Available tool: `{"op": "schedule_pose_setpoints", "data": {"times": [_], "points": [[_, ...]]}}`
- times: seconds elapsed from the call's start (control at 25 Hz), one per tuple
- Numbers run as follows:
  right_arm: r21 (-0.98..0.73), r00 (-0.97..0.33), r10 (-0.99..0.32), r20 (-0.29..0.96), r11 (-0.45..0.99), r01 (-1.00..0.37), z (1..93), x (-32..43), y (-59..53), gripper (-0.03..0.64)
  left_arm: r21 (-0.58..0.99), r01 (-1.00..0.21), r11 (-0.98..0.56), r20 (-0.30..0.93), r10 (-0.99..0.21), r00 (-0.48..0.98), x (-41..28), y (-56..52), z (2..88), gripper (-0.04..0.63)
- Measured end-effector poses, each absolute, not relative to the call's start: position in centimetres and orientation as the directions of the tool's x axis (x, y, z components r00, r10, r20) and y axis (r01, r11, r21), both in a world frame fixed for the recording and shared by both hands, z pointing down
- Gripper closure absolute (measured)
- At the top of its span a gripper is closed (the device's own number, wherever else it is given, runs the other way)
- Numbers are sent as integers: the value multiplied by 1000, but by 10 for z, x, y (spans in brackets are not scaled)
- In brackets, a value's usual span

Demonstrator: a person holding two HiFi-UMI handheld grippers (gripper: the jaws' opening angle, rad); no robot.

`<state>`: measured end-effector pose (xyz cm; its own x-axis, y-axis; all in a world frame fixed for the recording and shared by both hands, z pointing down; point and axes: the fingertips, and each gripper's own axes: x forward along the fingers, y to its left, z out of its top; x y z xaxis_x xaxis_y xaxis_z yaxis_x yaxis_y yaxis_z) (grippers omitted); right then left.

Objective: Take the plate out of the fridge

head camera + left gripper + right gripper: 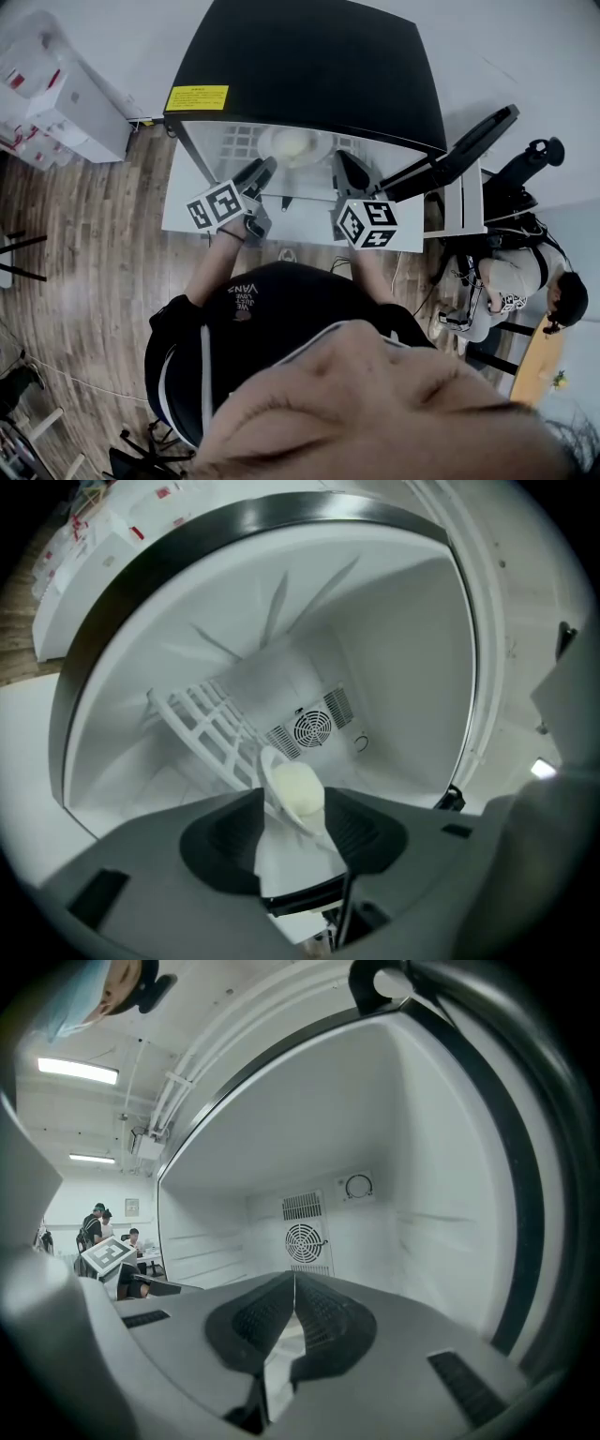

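A wood-plank floor [94, 244] runs up to a plain white wall [525, 47]. White cartons [66, 103] are stacked at the upper left. Long ceiling lights [78, 1071] glow overhead. A wooden table [536, 361] stands at the right edge.

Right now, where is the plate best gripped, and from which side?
Its near rim, from the fridge's open front: the plate lies flat with a pale mound in its middle, so only the edge is free. The open left gripper faces it.

Three near views, seemingly common fridge [309, 66]
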<state>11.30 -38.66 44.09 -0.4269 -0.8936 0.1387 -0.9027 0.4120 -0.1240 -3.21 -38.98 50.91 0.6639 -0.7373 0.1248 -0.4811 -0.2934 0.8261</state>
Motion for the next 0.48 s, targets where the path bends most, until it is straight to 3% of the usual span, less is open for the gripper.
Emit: {"op": "schedule_pose_setpoints", "data": {"times": [0.24,0.48], "points": [[-127,-425,-894,140,409,-904,443,116,-388,604,845,-469,-257,139,-742,656,-31,-394,510,419],[-132,-428,-893,138,412,-902,441,115,-387,604,910,-367,-193,120,-724,679,-23,-393,507,419]]}}
